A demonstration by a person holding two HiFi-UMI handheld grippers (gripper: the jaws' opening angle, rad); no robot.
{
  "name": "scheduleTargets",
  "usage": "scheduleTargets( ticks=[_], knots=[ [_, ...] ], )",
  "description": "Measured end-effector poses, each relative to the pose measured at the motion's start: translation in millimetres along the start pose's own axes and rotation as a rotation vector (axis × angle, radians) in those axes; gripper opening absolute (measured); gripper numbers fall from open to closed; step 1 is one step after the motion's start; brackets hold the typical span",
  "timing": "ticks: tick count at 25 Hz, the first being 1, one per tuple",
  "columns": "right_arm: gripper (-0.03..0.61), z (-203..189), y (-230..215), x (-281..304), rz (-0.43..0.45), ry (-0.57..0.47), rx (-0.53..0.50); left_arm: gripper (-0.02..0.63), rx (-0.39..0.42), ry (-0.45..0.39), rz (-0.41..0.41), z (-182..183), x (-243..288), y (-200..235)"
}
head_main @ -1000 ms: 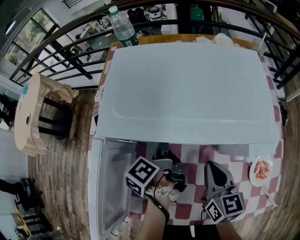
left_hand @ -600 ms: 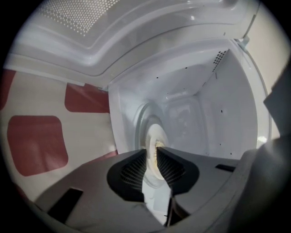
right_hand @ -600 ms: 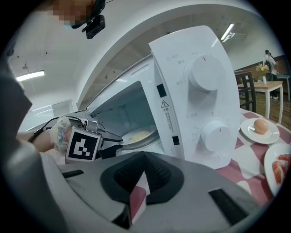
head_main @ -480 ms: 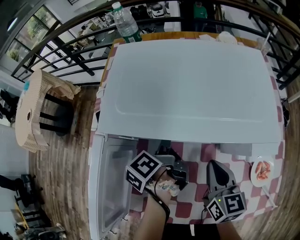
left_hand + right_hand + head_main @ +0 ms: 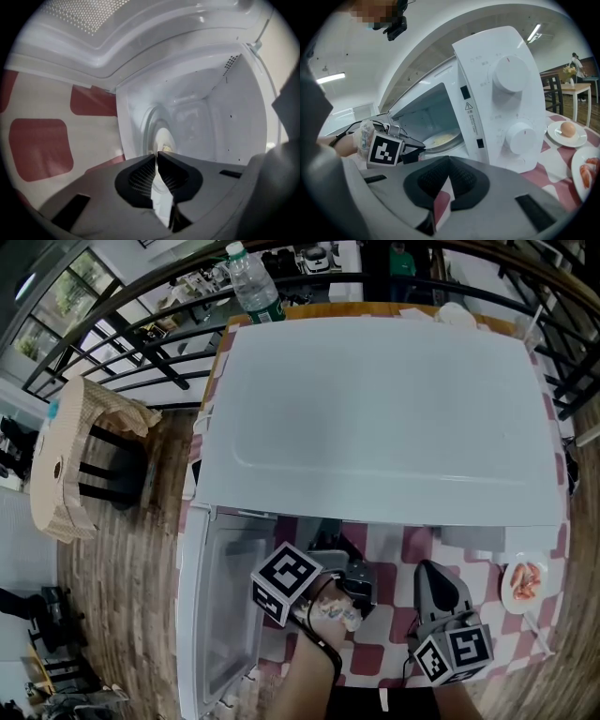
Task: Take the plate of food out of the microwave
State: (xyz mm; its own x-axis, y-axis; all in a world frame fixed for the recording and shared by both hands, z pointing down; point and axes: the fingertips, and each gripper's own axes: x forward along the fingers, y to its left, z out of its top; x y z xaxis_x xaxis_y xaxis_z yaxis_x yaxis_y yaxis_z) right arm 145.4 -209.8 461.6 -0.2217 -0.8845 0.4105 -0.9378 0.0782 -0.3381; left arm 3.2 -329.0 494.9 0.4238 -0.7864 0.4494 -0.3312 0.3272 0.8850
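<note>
Left tool (image 5: 157, 154) jaws just closing, pinching plate (image 5: 440, 139) rim inside microwave (image 5: 506, 93). Right tool (image 5: 449, 161) pressed together, empty. Plate likely stiff, slippery, fragile: keep level.

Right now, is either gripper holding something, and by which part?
The left gripper has just been closing its jaws on the near rim of the plate inside the microwave; it seems gripped there. The right gripper is shut, empty.

Left gripper (image 5: 157, 154) tilts slightly down, its jaws just closing on the plate (image 5: 440, 139) rim. Right gripper (image 5: 449, 158) hovers alongside, jaws together.
</note>
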Motion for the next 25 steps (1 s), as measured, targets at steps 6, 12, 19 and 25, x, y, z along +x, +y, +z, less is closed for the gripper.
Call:
scheduleTargets(
  ticks=[6, 12, 19, 25],
  knots=[
    [0.006, 2, 6, -2, 0.004, 0.004, -0.005, 0.041, -0.03, 0.009, -0.024, -3, -7, 3],
    [0.006, 0, 13, -4, 0.02, 0.001, 0.002, 0.04, -0.007, 0.01, -0.045, -5, -16, 0],
    [0.006, -2, 23, -6, 0.041, 0.003, 0.022, 0.038, -0.02, 0.019, -0.069, -9, -31, 5],
    [0.006, 0, 30, -7, 0.061, -0.004, 0.018, 0.039, -0.031, 0.029, -0.071, -17, -41, 9]
  ],
)
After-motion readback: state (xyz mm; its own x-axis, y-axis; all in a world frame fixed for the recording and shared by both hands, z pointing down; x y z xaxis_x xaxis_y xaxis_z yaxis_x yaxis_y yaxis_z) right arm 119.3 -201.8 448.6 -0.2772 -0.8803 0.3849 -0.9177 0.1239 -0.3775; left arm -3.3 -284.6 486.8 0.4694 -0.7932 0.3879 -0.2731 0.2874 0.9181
